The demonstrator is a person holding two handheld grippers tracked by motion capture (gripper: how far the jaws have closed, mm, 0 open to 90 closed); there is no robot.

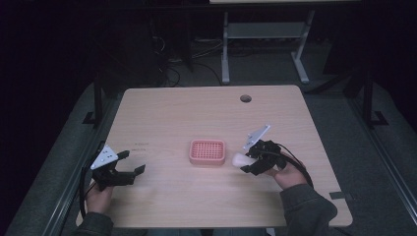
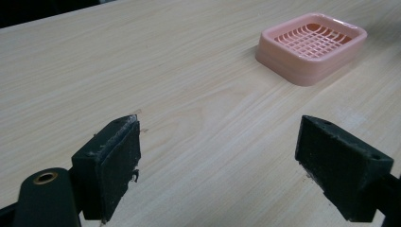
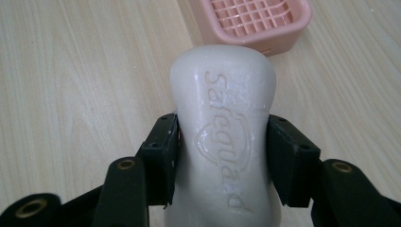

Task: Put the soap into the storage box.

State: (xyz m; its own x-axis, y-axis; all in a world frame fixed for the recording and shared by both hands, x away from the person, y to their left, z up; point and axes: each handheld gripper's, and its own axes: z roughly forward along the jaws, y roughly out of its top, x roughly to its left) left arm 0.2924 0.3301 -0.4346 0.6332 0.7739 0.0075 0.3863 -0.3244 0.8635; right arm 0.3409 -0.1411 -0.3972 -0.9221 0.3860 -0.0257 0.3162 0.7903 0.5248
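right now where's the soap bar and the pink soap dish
soap bar (image 3: 222, 123), right gripper view, embossed top face
pink soap dish (image 1: 193, 158), high view, left front rim

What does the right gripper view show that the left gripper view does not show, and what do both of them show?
In the right gripper view, the right gripper is shut on a white soap bar, embossed lettering facing the camera, both jaws pressing its sides. In the left gripper view, the left gripper is open, with bare wood between its jaws. Both views share the pink soap dish with its grid insert, empty, standing ahead on the wooden table.
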